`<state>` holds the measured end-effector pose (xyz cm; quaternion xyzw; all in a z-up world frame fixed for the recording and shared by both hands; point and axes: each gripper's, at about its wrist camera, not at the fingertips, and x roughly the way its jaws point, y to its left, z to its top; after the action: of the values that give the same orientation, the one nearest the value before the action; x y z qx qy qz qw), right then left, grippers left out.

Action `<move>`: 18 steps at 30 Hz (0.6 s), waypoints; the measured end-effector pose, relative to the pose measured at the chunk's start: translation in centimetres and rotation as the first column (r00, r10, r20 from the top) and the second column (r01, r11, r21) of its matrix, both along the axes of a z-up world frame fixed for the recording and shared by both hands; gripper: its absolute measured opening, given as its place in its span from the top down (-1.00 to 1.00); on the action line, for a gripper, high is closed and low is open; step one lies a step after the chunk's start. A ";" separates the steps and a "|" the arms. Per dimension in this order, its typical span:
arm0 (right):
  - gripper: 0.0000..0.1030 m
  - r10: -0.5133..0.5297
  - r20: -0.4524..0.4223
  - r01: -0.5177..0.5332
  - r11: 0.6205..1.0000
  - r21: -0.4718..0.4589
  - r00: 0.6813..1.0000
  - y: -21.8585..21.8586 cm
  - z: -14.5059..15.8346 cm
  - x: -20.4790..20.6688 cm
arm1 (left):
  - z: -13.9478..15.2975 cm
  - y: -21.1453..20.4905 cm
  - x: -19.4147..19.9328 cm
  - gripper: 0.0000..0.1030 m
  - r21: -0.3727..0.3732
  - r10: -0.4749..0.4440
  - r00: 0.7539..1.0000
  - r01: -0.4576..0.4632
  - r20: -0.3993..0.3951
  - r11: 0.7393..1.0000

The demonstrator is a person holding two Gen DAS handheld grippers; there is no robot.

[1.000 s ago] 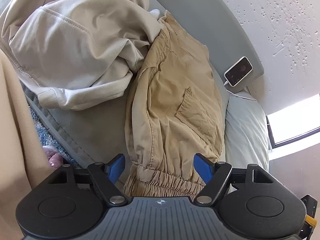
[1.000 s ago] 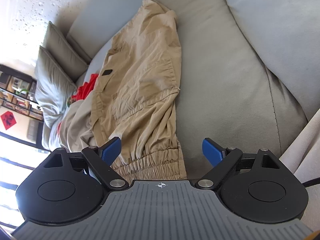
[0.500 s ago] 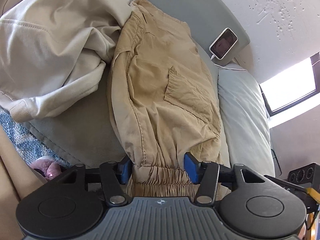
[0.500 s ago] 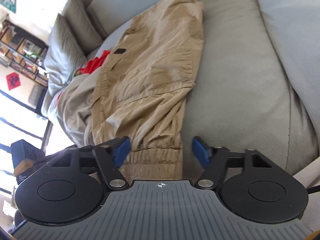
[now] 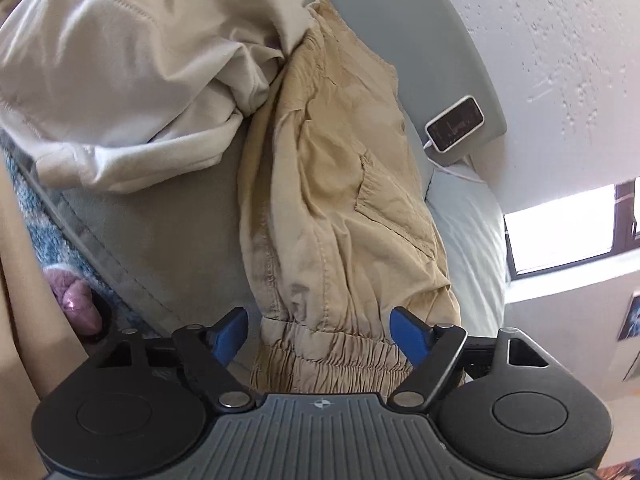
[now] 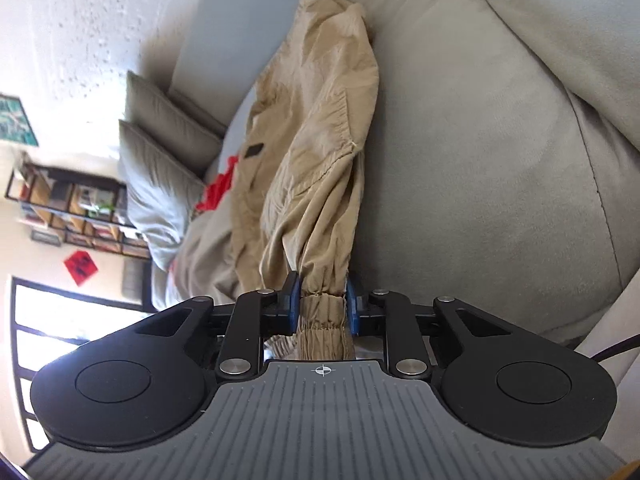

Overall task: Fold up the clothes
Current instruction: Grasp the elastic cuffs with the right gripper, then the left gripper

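Tan cargo trousers (image 5: 332, 184) lie lengthwise on a grey sofa, one leg toward each camera. In the left wrist view the left gripper (image 5: 318, 324) straddles one elastic cuff (image 5: 328, 356). Its jaws are opening, and the blue pads stand clear on both sides of the cloth. In the right wrist view the trousers (image 6: 320, 152) bunch into a tight rope leading to the other cuff (image 6: 322, 316). The right gripper (image 6: 322, 292) is closing, its pads pressing that cuff from both sides.
A cream sweatshirt (image 5: 132, 72) lies heaped against the trousers' far end. A phone on a cable (image 5: 455, 124) rests on the sofa arm. Grey pillows (image 6: 160, 160) and a red garment (image 6: 218, 190) lie beyond. The sofa seat (image 6: 480, 160) is bare on the right. A pink slipper (image 5: 74, 300) lies on the rug.
The right gripper's jaws have come together onto the cuff, gathering the trouser leg into folds. The left jaws narrowed around their cuff half a second ago and have spread wide again.
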<state>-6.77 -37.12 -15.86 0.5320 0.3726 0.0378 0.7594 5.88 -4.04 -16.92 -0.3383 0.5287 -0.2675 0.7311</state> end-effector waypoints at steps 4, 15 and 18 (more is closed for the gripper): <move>0.56 -0.029 -0.008 0.029 0.998 0.049 1.000 -0.5 0.5 -0.3 | -1.2 0.5 -0.6 -0.47 -0.084 0.024 0.997 -0.030 -0.070 0.996; 0.56 -0.070 -0.030 0.074 0.978 0.196 0.997 -0.6 0.6 -0.2 | -3.6 0.5 -0.4 -0.53 -0.319 0.052 0.981 -0.111 -0.188 0.941; 0.55 -0.075 -0.018 0.078 0.971 0.225 0.997 -0.7 1.0 0.0 | -3.9 -0.2 -0.1 -0.59 -0.376 0.018 0.985 -0.083 -0.172 0.923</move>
<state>-6.80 -37.78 -14.83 0.6289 0.3488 0.0481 0.6932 5.73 -4.20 -20.85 -0.5084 0.5164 -0.3173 0.6116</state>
